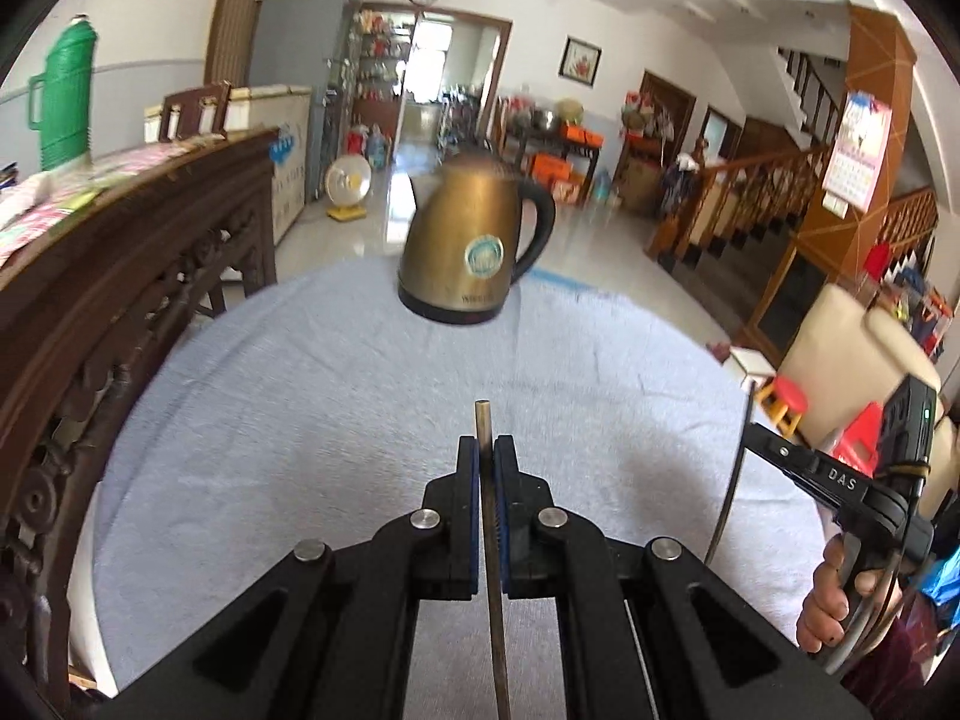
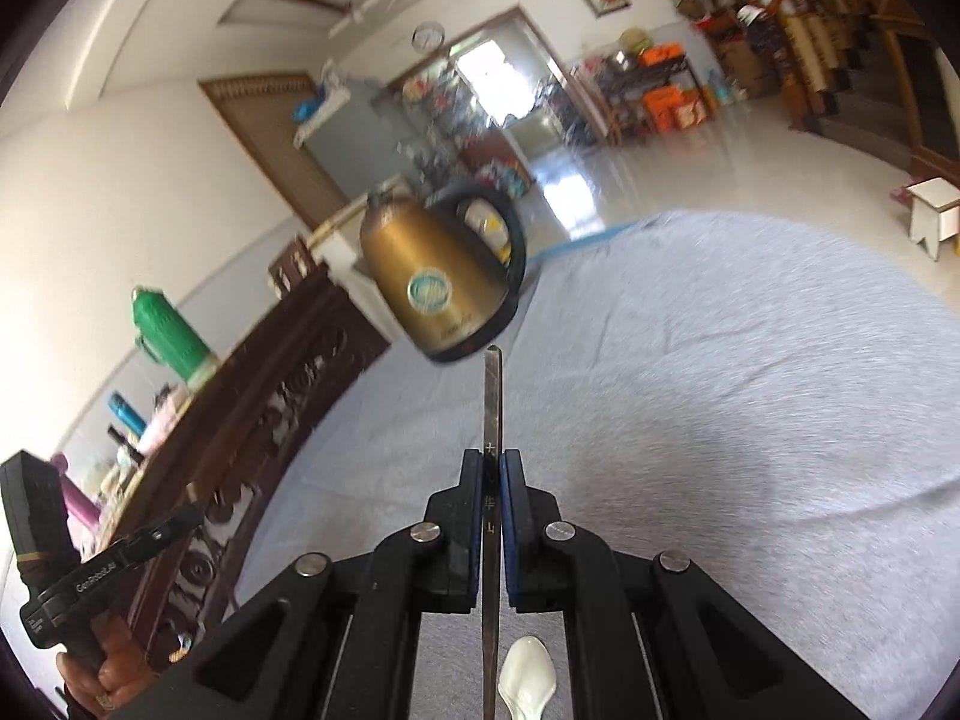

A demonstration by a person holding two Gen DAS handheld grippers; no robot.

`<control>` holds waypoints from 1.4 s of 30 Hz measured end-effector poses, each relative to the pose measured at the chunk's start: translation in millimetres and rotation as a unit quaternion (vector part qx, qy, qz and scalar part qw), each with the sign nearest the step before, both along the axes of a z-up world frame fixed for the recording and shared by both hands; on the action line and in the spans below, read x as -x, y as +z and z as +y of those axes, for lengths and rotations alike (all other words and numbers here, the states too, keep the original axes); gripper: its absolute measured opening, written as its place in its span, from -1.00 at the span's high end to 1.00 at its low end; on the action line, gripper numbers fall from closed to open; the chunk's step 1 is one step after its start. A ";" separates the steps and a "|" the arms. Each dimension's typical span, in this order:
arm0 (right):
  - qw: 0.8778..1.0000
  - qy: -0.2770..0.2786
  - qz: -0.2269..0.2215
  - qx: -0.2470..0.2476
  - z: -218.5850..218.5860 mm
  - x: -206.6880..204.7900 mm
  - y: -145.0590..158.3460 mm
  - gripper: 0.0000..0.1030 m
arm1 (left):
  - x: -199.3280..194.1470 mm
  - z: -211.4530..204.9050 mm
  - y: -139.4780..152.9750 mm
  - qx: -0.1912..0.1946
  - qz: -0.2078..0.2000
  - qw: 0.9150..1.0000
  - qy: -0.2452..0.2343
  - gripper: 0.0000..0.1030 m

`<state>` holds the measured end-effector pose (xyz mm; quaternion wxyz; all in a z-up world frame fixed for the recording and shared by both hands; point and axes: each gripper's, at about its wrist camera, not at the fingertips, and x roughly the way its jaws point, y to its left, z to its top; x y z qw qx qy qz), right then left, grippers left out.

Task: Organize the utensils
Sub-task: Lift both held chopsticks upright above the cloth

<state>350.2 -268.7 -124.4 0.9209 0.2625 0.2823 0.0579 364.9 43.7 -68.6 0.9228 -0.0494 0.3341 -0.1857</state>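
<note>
Over the cloth-covered table: both hand-held grippers are raised above the surface, each carrying one utensil.

Left gripper (image 1: 485,450): clamped tight on a thin brass-coloured rod (image 1: 483,420), probably a chopstick; its end juts a little past the fingertips, and its length runs back between the pads toward the camera.

Right gripper (image 2: 493,462): clamped tight on a flat steel handle (image 2: 492,396) bearing engraved characters. The tip stands well ahead of the jaws. Which utensil it belongs to cannot be told, as the working end is out of view.

Governing relation: each utensil's long axis lies along its gripper's pointing line, angled down and forward toward the gold kettle (image 1: 474,240). No holder or tray shows in either view, so the set-down point is unconfirmed.

Remaining item: a white spoon (image 2: 528,678) lies on the cloth directly below the right gripper, bowl away from the camera. The right hand is judged nearer to it.

Surface: pale grey-blue tablecloth (image 1: 300,420), soft and slightly wrinkled; thin utensils may sink in and resist a pinch.

Room: carved dark wooden cabinet (image 1: 120,300) just beside the table on the left, green thermos (image 1: 63,102) on top; tiled floor, staircase and doorway beyond.

Risk: two long items carried side by side may cross.
</note>
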 end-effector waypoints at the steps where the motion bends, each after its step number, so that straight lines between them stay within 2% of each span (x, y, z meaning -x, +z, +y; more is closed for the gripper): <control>1: 1.000 -0.008 -0.008 -0.001 -2.7 7.4 2.4 0.88 | 6.3 3.7 2.5 0.003 -0.006 1.000 0.004 0.91; 8: 0.996 -0.057 -0.062 -0.001 -12.6 63.2 20.2 0.88 | 47.0 17.7 13.8 0.018 -0.046 0.998 0.026 0.92; 12: 0.993 -0.074 -0.088 -0.001 -15.6 93.8 31.6 0.89 | 72.7 16.3 20.0 0.020 -0.066 0.997 0.023 0.92; 13: 0.993 -0.078 -0.094 0.000 -15.4 100.4 34.8 0.99 | 80.4 15.2 22.0 0.018 -0.074 0.997 0.022 0.92; 16: 0.990 -0.084 -0.112 0.004 -15.9 118.0 44.3 0.99 | 97.7 13.0 25.8 0.015 -0.090 0.996 0.015 0.92; 19: 0.990 -0.082 -0.117 0.014 -11.3 126.9 49.8 0.99 | 110.2 11.1 25.5 0.013 -0.098 0.995 0.011 0.92; 23: 0.992 -0.077 -0.096 0.020 -9.4 127.5 46.3 0.99 | 116.3 11.4 26.2 0.012 -0.102 0.995 0.007 0.92; 25: 0.994 -0.075 -0.073 0.012 -16.0 124.1 39.2 0.99 | 113.2 12.9 27.1 0.015 -0.097 0.995 0.005 0.92; 28: 0.996 -0.087 -0.015 0.000 -34.1 114.1 21.4 0.98 | 110.1 13.2 26.6 0.014 -0.095 0.995 0.003 0.92; 30: 0.993 -0.107 0.055 -0.011 -50.9 104.6 6.3 0.90 | 108.9 11.0 26.3 0.013 -0.096 0.995 0.000 0.92; 31: 0.989 -0.111 0.089 -0.025 -60.6 98.3 -2.7 0.90 | 105.8 10.0 25.4 0.011 -0.097 0.995 -0.001 0.92; 35: 0.972 -0.136 0.179 -0.067 -90.2 79.1 -33.8 0.90 | 95.2 6.5 24.6 0.007 -0.092 0.996 -0.008 0.92; 39: 0.955 -0.153 0.245 -0.064 -110.1 49.9 -61.2 0.89 | 81.3 4.8 23.2 0.003 -0.080 0.997 -0.012 0.92; 42: 0.943 -0.169 0.282 -0.046 -119.5 29.2 -73.7 0.78 | 79.4 6.0 22.2 0.005 -0.079 0.997 -0.013 0.92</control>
